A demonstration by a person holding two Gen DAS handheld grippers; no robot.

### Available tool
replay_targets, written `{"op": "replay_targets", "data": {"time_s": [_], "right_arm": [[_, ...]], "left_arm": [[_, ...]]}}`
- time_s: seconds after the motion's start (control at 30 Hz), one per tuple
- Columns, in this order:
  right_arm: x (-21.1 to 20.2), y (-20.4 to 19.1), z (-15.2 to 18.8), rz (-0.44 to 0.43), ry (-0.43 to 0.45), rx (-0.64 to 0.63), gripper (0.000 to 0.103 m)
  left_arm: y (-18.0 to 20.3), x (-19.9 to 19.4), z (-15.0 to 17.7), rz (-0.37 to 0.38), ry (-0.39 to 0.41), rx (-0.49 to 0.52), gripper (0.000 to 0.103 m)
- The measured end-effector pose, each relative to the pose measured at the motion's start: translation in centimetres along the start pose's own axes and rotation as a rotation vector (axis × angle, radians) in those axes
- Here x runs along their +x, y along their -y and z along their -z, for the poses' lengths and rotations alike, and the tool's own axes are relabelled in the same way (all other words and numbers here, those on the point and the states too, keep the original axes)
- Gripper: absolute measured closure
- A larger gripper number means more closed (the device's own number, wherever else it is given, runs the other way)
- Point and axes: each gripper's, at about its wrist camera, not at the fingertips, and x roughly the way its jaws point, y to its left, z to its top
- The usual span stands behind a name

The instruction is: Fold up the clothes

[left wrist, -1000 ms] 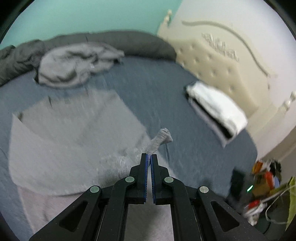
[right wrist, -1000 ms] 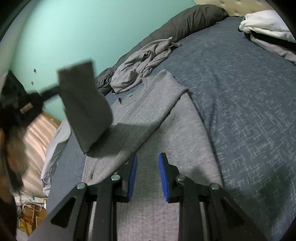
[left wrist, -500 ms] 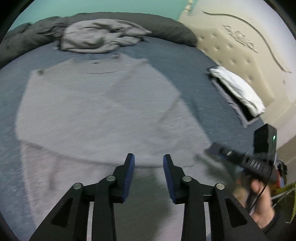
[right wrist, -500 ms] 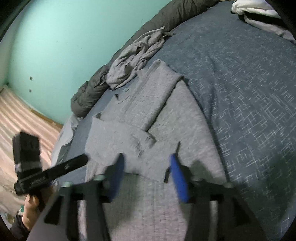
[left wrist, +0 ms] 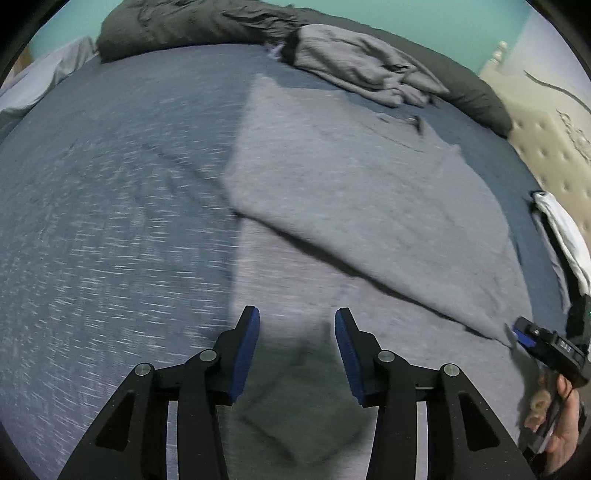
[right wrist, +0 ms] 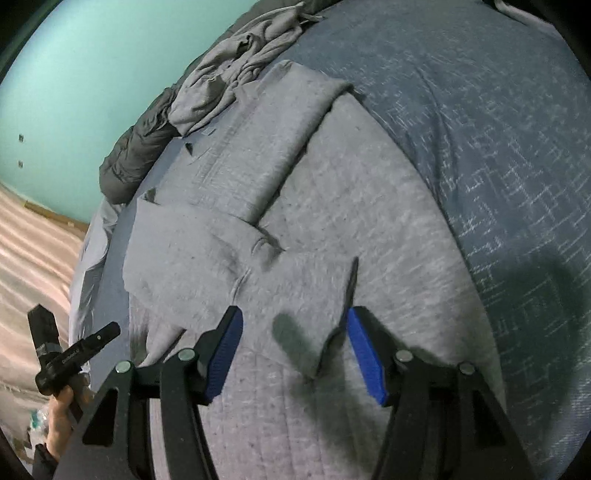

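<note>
A light grey long-sleeved top (left wrist: 369,206) (right wrist: 332,229) lies spread on the blue bedspread, both sleeves folded inward across its body. My left gripper (left wrist: 295,347) hovers open over the top's lower part, near its left edge, with nothing between its blue pads. My right gripper (right wrist: 295,350) is open too, just above the folded sleeve cuff near the top's middle, holding nothing. In the left wrist view the right gripper (left wrist: 532,339) shows at the far right, at the tip of the folded sleeve. The left gripper (right wrist: 74,354) appears low left in the right wrist view, in a hand.
A crumpled grey garment (left wrist: 365,70) (right wrist: 236,70) lies at the far side of the bed against a dark rolled duvet (left wrist: 192,26) (right wrist: 136,162). A white folded pile (left wrist: 565,229) sits by the beige padded headboard (left wrist: 554,155). Blue bedspread (left wrist: 110,206) (right wrist: 498,129) lies bare on both sides.
My left gripper let go of the sleeve it carried over the top, opened and swung left. The sleeve now lies folded on the body. My right gripper opened wider.
</note>
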Motion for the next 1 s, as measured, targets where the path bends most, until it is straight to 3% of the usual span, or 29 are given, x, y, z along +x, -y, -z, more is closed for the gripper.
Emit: {"op": "replay_targets", "data": {"time_s": [0.07,0.13,0.17,0.2,0.47,0.63,0.77,1.0], "right_arm": [[0.3,0.0,0.0,0.003,0.004,-0.005,0.045],[0.4,-0.1,0.1,0.006,0.012,-0.023,0.066],[0.2,0.1,0.1,-0.013,0.014,-0.013,0.088],[0.1,0.4,0.2,-0.031,0.016,-0.003,0.093],[-4.9,-0.3,0.5,-0.142,0.159,0.005,0.096],[-8.2,-0.9,0.5,-0.149,0.284,-0.042,0.096],[-9.1,0.6,0.5,-0.131,0.332,0.005,0.096],[-8.4,2.3,0.0,-0.115,0.327,0.068,0.096]], "left_arm": [[-0.7,0.0,-0.2,-0.014,0.005,-0.007,0.057],[-1.4,0.0,-0.4,-0.030,0.015,-0.011,0.057],[-1.7,-0.1,-0.5,-0.038,0.019,-0.013,0.057],[-2.0,-0.1,-0.6,-0.046,0.024,-0.015,0.057],[-3.0,1.0,-2.1,-0.105,0.024,0.000,0.057],[-2.2,2.4,-3.5,-0.155,0.014,0.059,0.057],[-1.6,3.0,-4.6,-0.151,0.021,0.077,0.057],[-0.7,4.0,-6.8,-0.182,0.038,0.124,0.057]]}}
